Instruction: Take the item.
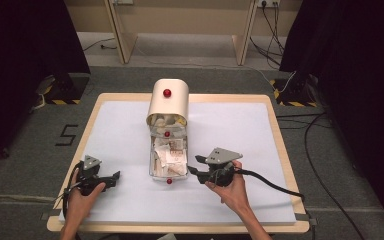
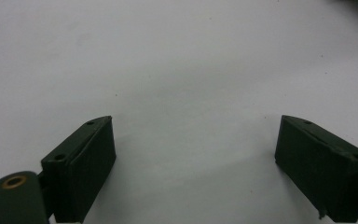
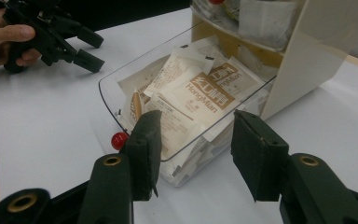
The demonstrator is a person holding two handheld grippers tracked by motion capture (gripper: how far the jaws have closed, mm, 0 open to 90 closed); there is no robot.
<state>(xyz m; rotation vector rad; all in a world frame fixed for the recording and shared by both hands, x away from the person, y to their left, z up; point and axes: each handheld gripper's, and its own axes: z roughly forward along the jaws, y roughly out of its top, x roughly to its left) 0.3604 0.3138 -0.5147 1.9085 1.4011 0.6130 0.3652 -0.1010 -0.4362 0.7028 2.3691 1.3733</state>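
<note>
While the bench (image 1: 130, 200) carries a cream cabinet (image 1: 168, 102), its clear drawer (image 3: 121, 86) of sachets (image 3: 193, 100) lies pulled out just ahead of the right gripper (image 3: 196, 154), jaws apart, untouching. Left gripper (image 2: 193, 154) rests well aside, jaws wide, empty.

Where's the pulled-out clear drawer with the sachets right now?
In the high view the clear drawer sits mid-table, extended toward the person from the cream cabinet, just left of the right tongs. The right gripper view shows it just beyond the open jaws.
</note>
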